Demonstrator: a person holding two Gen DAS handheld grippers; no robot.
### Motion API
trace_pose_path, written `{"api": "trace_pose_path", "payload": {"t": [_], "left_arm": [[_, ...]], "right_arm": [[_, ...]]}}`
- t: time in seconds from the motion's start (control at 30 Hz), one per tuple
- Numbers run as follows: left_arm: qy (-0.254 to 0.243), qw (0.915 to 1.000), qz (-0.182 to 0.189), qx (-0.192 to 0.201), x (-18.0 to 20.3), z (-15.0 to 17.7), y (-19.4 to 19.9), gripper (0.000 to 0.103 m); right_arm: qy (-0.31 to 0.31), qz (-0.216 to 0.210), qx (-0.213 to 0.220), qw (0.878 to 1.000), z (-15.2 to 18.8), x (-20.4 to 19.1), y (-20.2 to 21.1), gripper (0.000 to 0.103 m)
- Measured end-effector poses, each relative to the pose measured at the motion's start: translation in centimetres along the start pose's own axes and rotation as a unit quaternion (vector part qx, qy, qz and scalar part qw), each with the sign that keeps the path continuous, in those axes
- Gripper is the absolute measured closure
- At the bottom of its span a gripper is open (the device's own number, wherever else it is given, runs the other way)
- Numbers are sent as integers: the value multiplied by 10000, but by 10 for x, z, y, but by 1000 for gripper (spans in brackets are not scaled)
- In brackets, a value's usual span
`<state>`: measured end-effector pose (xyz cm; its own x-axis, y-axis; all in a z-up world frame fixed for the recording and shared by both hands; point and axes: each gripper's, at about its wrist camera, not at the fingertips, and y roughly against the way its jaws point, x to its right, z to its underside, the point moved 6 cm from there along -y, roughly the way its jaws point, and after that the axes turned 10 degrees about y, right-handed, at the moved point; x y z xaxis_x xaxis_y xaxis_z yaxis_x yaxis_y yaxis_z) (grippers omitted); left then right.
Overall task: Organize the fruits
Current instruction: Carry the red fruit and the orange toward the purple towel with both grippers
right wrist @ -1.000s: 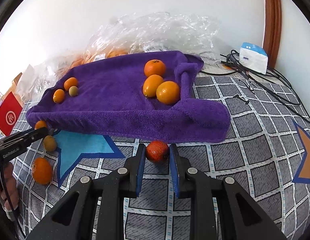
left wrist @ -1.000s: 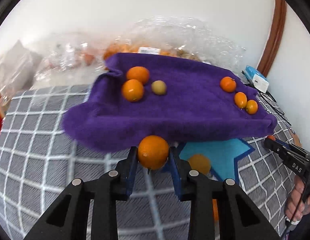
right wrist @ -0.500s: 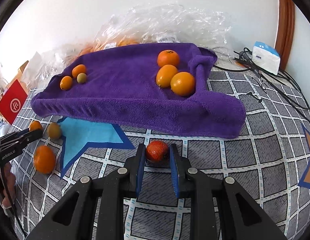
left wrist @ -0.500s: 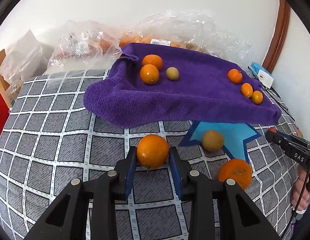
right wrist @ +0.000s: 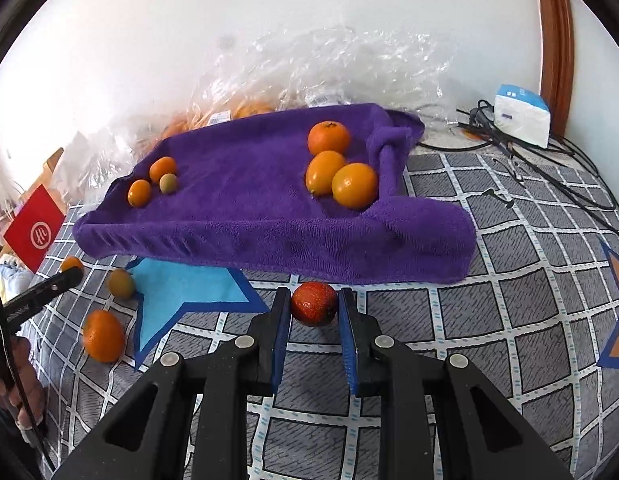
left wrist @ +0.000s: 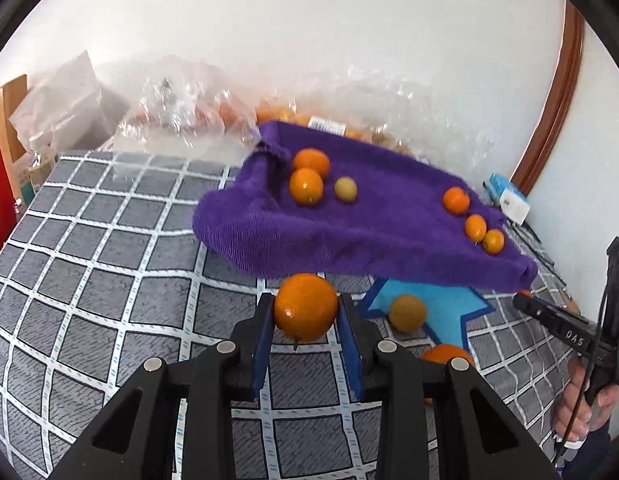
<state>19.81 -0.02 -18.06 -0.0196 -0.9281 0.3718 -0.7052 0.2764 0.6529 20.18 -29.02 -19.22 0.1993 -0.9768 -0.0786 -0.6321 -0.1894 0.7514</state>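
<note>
My left gripper (left wrist: pixel 305 312) is shut on an orange (left wrist: pixel 305 306), held above the checked cloth in front of the purple towel (left wrist: pixel 381 236). My right gripper (right wrist: pixel 314 308) is shut on a small red fruit (right wrist: pixel 313 304) just in front of the purple towel (right wrist: pixel 249 200). The towel carries two oranges (left wrist: pixel 307 184) and a small green-yellow fruit (left wrist: pixel 345 189) at its left, and three small oranges (left wrist: pixel 475 226) at its right. A yellowish fruit (left wrist: pixel 407 312) and an orange (left wrist: pixel 445 354) lie on the cloth by the blue star (left wrist: pixel 441 308).
Clear plastic bags of fruit (left wrist: pixel 181 120) lie behind the towel against the white wall. A red box (right wrist: pixel 35 234) stands at the left. A white and blue box (right wrist: pixel 519 114) and black cables (right wrist: pixel 549 168) lie at the right. A small orange (right wrist: pixel 71 264) lies near the red box.
The left gripper has swung left and pulled back from the towel with the orange, then come closer again. The right gripper has stayed shut on the red fruit, shifting slightly.
</note>
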Motion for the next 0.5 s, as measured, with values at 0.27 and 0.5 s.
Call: {"api": "trace_pose_path", "payload": {"t": [0.27, 0.5], "left_arm": [[94, 9999, 58, 73, -3, -3, 2, 73], [-35, 9995, 221, 231, 4, -3, 8, 73]], "right_arm": [[195, 221, 20, 9996, 0, -6, 2, 79], [180, 260, 76, 9995, 0, -5, 4, 79]]}}
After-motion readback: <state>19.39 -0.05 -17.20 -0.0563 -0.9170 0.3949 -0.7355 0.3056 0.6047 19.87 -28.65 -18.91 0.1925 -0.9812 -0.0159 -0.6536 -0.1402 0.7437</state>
